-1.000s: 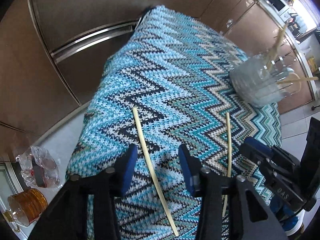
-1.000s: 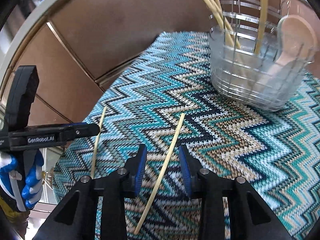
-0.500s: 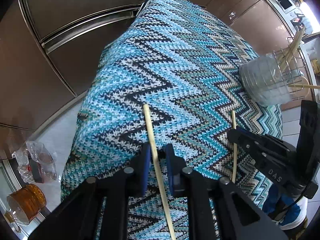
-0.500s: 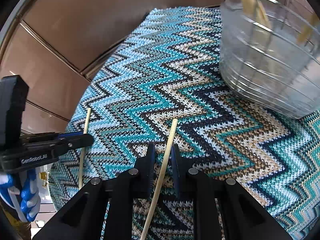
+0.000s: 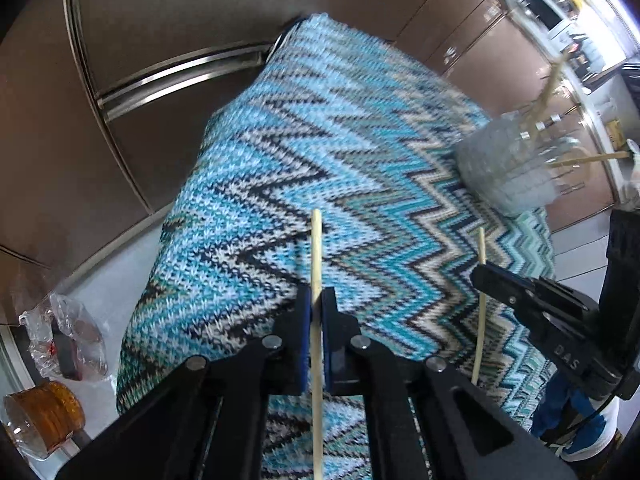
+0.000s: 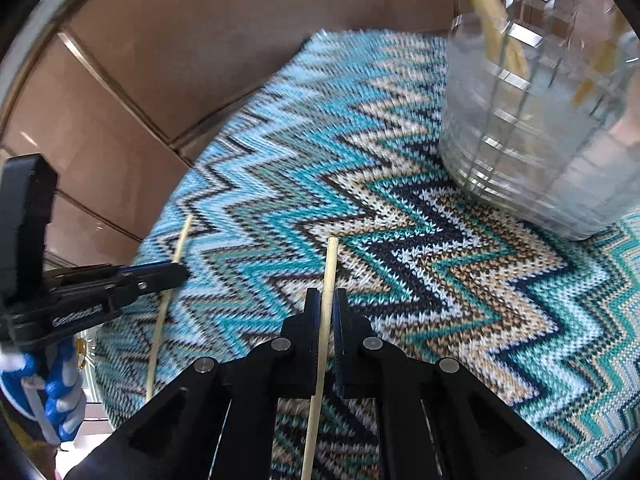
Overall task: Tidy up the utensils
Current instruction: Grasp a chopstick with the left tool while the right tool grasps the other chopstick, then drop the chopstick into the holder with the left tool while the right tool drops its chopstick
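My left gripper (image 5: 316,312) is shut on a pale wooden chopstick (image 5: 316,248) and holds it above the zigzag knit cloth (image 5: 340,140). My right gripper (image 6: 327,312) is shut on a second chopstick (image 6: 330,268), also raised off the cloth (image 6: 400,260). Each gripper shows in the other's view: the right one (image 5: 480,276) with its chopstick (image 5: 481,248), the left one (image 6: 180,272) with its chopstick (image 6: 182,236). A clear wire-framed utensil holder (image 6: 540,128) with several wooden utensils stands at the cloth's far right; it also shows in the left wrist view (image 5: 508,168).
Brown cabinet fronts (image 5: 160,40) rise behind the covered table. Below its left edge are an amber glass jar (image 5: 40,416) and a crumpled plastic bag (image 5: 68,340) on a pale surface. A person's blue-and-white shoe (image 5: 580,436) is on the floor at right.
Both grippers went from open around the chopsticks to shut on them. Both chopsticks have come up off the cloth and now point forward along the fingers.
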The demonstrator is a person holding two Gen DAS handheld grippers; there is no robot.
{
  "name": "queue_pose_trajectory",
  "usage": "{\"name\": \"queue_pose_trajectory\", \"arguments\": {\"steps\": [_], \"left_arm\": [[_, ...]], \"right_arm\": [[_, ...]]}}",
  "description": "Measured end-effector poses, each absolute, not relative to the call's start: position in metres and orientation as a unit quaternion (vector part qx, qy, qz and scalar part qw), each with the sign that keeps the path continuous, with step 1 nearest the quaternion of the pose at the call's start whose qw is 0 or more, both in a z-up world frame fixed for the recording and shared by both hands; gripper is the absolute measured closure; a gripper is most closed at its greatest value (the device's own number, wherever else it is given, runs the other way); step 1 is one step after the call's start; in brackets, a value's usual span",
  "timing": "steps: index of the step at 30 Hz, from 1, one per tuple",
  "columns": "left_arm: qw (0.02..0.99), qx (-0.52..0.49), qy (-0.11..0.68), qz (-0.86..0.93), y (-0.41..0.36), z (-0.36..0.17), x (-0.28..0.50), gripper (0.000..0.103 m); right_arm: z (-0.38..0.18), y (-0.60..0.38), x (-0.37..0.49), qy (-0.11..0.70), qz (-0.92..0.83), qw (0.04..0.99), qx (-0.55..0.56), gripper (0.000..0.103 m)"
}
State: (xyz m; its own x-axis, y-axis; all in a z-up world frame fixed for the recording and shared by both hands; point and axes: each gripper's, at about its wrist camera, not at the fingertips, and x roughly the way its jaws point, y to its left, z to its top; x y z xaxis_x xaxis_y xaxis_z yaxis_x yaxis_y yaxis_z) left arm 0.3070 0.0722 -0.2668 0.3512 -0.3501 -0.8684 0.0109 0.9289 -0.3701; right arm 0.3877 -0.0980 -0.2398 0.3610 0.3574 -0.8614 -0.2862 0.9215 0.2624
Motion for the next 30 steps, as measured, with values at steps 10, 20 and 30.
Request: {"name": "queue_pose_trajectory", "arguments": {"steps": [10, 20, 30], "left_arm": [[0.883, -0.120, 0.425, -0.159, 0.048, -0.179, 0.259, 0.099], [0.921, -0.135, 0.294, -0.219, 0.004, -0.061, 0.278, 0.099], [0.941, -0.178, 0.174, -0.229, -0.050, -0.005, 0.352, 0.099]], "right_arm": [[-0.161, -0.133, 0.297, 0.382, 0.236, 0.892, 0.046, 0.098], [-0.046, -0.184, 0.273, 0.231, 0.209, 0.949, 0.056, 0.098], [0.036, -0.193, 0.316, 0.090, 0.157, 0.983, 0.020, 0.098]]}}
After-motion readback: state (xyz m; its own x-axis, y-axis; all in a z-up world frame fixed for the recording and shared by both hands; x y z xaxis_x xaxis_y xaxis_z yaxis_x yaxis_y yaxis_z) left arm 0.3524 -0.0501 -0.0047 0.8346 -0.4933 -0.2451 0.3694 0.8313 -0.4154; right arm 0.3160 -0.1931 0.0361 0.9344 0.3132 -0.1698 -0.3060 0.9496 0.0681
